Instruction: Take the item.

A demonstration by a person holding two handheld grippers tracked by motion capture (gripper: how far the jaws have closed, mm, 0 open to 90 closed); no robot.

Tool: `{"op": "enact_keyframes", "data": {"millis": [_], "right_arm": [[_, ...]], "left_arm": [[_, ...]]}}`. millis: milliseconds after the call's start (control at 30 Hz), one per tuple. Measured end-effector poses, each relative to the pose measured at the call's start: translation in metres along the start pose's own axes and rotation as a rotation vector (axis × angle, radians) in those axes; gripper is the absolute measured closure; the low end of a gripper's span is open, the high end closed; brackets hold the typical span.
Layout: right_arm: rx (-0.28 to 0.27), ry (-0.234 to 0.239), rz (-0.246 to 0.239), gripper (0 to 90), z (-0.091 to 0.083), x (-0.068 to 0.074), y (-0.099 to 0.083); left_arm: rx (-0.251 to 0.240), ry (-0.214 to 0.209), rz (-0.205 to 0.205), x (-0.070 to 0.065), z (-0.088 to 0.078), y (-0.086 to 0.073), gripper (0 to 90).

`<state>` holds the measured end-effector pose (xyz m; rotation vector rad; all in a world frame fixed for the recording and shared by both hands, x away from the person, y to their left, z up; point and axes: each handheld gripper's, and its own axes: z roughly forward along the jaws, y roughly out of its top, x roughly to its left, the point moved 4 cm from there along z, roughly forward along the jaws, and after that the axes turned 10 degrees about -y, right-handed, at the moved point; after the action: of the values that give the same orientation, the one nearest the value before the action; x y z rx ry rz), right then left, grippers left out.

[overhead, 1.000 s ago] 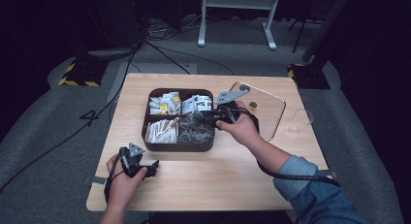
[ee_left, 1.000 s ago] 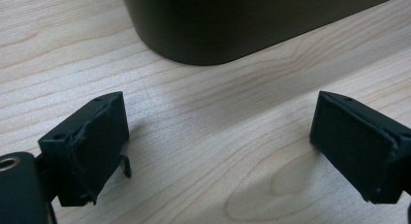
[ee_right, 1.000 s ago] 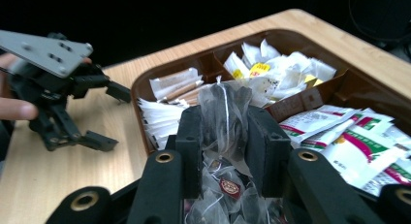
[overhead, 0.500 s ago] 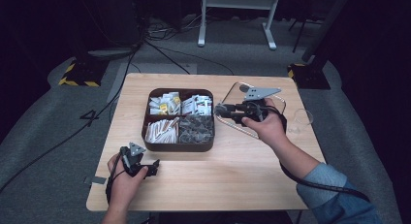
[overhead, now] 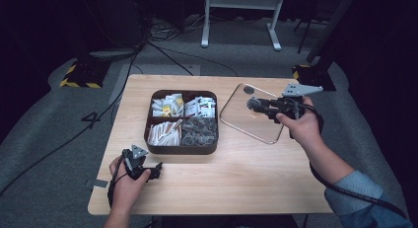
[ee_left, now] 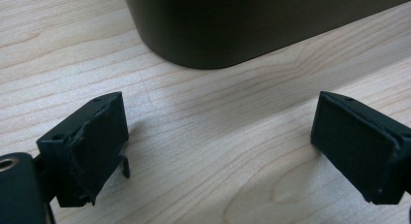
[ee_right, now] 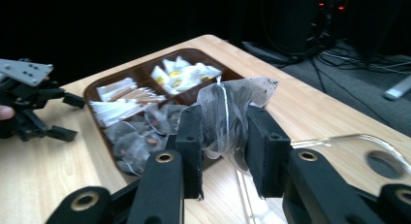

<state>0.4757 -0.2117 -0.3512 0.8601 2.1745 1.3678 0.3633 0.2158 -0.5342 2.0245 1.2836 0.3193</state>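
A dark brown tray (overhead: 146,134) with four compartments sits mid-table. Its front right compartment holds translucent sachets (overhead: 199,131) with dark contents. My right gripper (overhead: 252,104) hovers over a clear plastic lid (overhead: 246,125) to the tray's right. In the right gripper view, the right gripper (ee_right: 224,136) is shut on one such sachet (ee_right: 228,110), with the tray (ee_right: 92,90) beyond it. My left gripper (overhead: 156,170) rests on the table at the tray's front left corner. Its jaws (ee_left: 218,132) stand open with bare wood between them, facing the tray wall (ee_left: 252,25).
The other compartments hold white and yellow packets (overhead: 170,105), white packets (overhead: 201,107) and paper sticks (overhead: 162,133). The lid (ee_right: 349,151) has a round hole near its far corner. Cables and a stand base lie on the floor behind the table.
My right gripper has carried the sachet from above the tray's front right compartment rightward and slightly up, to over the clear lid. The left hand has stayed put.
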Motion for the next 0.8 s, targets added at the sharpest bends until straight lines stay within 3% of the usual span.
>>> {"op": "enact_keyframes", "data": {"millis": [333, 800], "right_arm": [[0.024, -0.08, 0.026, 69.9, -0.02, -0.032, -0.007], [0.061, -0.187, 0.033, 69.9, -0.047, -0.065, -0.016]], "left_arm": [[0.002, -0.003, 0.006, 0.001, 0.0, 0.001, 6.3], [0.002, -0.004, 0.007, 0.0, -0.001, -0.001, 6.4]]}}
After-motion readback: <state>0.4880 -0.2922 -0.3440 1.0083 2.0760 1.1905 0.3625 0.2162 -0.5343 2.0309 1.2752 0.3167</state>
